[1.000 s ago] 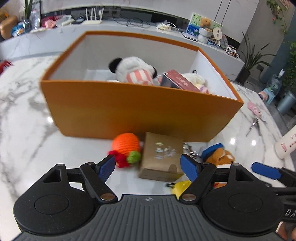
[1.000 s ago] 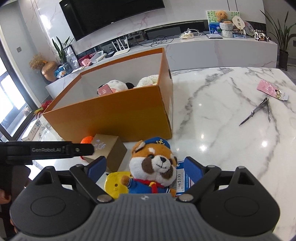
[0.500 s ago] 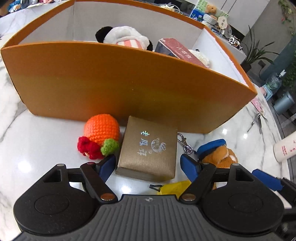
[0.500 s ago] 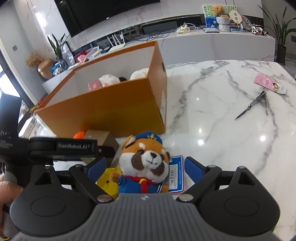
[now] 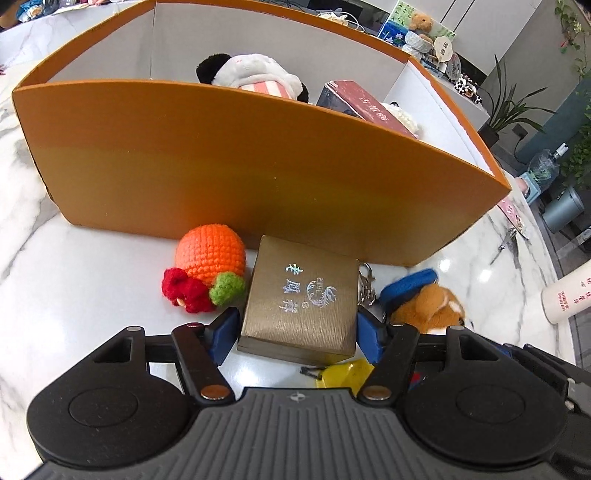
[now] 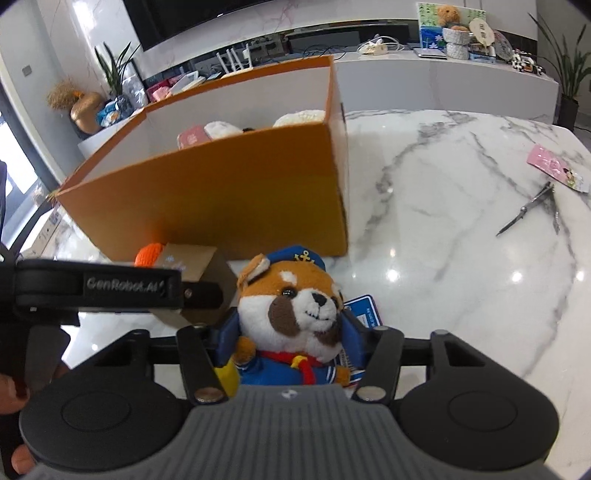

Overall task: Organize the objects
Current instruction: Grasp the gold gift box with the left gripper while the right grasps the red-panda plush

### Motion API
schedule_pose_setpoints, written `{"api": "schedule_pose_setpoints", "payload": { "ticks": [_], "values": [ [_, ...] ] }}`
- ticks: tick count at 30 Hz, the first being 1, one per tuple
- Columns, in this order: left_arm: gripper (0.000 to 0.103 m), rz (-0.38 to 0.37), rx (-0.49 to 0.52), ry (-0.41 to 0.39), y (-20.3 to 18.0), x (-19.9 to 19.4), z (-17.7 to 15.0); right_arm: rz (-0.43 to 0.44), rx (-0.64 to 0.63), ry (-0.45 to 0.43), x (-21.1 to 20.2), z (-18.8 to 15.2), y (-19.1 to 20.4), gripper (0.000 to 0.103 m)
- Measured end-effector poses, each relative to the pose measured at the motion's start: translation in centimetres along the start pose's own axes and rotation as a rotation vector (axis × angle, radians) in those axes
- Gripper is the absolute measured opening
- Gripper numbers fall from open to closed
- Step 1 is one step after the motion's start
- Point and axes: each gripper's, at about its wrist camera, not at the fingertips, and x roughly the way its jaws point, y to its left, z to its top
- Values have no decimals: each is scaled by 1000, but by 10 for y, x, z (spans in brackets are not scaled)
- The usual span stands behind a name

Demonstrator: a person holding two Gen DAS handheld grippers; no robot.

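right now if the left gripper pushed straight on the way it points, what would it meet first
The left gripper already has the gold box between its fingers; pushing on would likely shove that box into the orange bin's wall just behind.

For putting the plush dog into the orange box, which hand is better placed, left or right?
Right. The right gripper has just been closing on the plush dog; its pads press both sides. The left gripper has closed around the gold box instead. The orange box stands just behind.

I see a marble table (image 6: pixel 461 229), a white counter (image 6: pixel 480 79) behind, a dark TV (image 6: pixel 192 18) and a plant (image 6: pixel 570 70).
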Motion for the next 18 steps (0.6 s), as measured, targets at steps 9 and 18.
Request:
{"api": "schedule_pose_setpoints", "payload": {
  "ticks": [9,18],
  "values": [
    [72,-64,-13,-63,9,-42,1,78,94,-93,-33,5,-20,56],
    [69,-83,-1,-138,16,-79,4,121,152,-148,-54,9,-30,56]
  ]
}}
